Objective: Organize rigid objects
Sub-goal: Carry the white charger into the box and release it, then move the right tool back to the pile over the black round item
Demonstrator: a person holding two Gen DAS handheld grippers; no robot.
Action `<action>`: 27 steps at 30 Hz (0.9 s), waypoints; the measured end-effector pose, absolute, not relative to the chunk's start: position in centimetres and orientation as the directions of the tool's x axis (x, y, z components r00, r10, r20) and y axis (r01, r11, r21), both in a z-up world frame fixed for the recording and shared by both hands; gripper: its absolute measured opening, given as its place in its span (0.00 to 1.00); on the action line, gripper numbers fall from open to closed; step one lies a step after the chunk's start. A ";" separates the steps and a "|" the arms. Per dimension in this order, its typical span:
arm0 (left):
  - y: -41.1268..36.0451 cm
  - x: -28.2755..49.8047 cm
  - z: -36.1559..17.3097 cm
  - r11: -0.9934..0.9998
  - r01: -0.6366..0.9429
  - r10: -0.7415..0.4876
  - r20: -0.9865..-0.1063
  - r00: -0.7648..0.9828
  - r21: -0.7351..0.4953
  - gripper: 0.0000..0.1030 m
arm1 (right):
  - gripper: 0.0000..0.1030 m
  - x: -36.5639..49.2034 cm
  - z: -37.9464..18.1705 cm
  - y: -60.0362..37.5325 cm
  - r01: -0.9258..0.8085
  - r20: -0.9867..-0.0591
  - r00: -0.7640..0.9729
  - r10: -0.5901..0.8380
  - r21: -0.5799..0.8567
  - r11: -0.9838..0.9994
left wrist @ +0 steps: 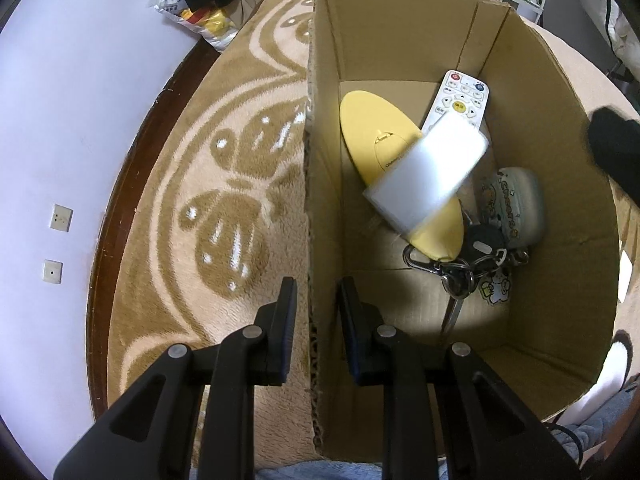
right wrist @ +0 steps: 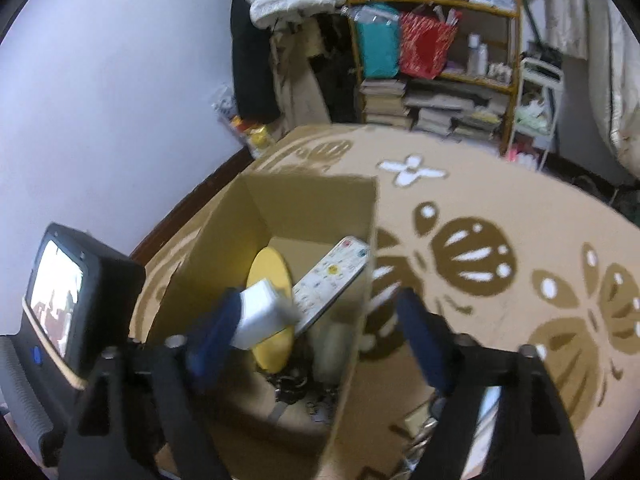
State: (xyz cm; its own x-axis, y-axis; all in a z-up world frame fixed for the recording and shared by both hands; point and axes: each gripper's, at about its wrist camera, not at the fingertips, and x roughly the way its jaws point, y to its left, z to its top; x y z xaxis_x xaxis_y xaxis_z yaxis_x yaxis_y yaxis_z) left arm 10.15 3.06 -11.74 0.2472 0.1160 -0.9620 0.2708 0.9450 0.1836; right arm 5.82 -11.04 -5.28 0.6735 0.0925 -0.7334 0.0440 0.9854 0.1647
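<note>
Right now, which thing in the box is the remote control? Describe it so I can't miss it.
Look inside the open cardboard box on the patterned rug. At its far end, past the yellow oval disc, the remote control leans against the wall. It is the only long white slab with rows of buttons, including one red and one yellow.

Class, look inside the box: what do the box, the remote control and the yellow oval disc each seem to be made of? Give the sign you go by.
Box: corrugated cardboard, matte brown; fluting shows along its cut edge.
Remote control: most likely hard plastic, white and smooth, with coloured buttons, perhaps rubber.
Yellow oval disc: probably moulded plastic, smooth, slightly glossy; a seam marks its face.
</note>
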 end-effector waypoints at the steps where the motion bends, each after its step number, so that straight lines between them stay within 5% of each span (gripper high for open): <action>1: 3.1 10.2 -11.8 0.945 0.270 0.118 -0.962 0.247 0.185 0.21 | 0.87 5.5 -4.9 -11.3 0.048 -0.726 0.683 0.084 0.160 0.986; 8: 3.0 10.0 -11.9 0.941 0.280 0.124 -0.963 0.239 0.191 0.21 | 1.00 4.4 -5.0 -13.4 0.127 -0.736 0.676 0.032 0.160 0.979; 27: 3.2 9.9 -11.7 0.941 0.285 0.116 -0.965 0.236 0.182 0.21 | 1.00 2.2 -9.2 -17.5 0.306 -0.804 0.593 0.035 0.265 0.915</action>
State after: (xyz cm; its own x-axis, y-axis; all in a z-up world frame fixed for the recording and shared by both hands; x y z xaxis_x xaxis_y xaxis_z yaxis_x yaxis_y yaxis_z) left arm 9.94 3.17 -11.74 0.2356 0.1156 -0.9650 0.2846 0.9412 0.1822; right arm 2.23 -17.51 -9.24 0.5931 0.0349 -0.8044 0.3056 0.9145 0.2651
